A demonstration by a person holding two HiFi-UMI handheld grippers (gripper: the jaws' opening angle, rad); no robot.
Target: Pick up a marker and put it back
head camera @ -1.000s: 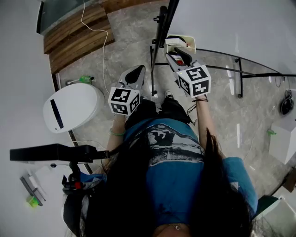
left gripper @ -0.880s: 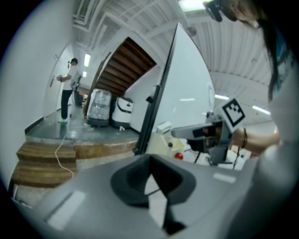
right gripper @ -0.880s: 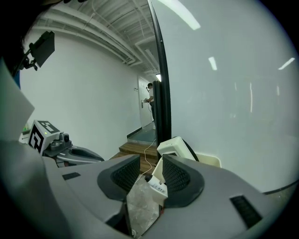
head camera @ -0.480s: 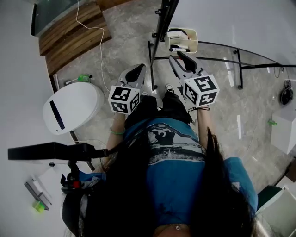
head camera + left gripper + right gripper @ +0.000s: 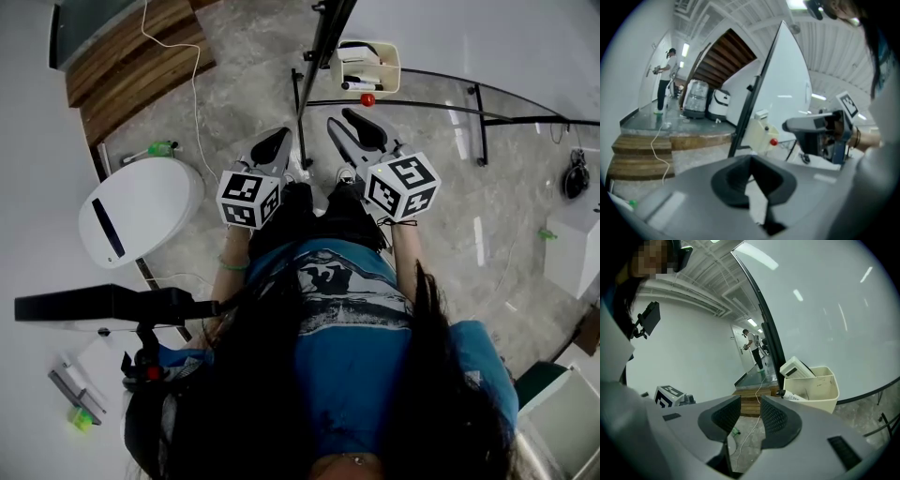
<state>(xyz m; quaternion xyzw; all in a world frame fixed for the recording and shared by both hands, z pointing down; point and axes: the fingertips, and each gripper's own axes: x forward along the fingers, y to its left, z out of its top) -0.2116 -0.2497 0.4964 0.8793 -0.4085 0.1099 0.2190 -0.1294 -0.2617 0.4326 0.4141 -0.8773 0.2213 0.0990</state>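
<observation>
A whiteboard [image 5: 469,37] on a dark stand fills the upper right of the head view, over a grey stone floor [image 5: 234,103] with wooden steps [image 5: 122,70] at the upper left. A person in a blue shirt stands before the board with a gripper in each hand. The left gripper [image 5: 275,142] has its pads pressed together at the tips, with nothing between them, and points at the floor beside the stand. The right gripper [image 5: 354,127] has its jaws spread with a clear gap and is empty; it points toward the cream tray [image 5: 394,67] that hangs at the board's lower edge, and is near it but not touching. In the tray lie a white eraser [image 5: 356,54] and the marker [image 5: 361,86], which lies flat along the near edge. Just below the tray sits a small red knob [image 5: 367,98].
</observation>
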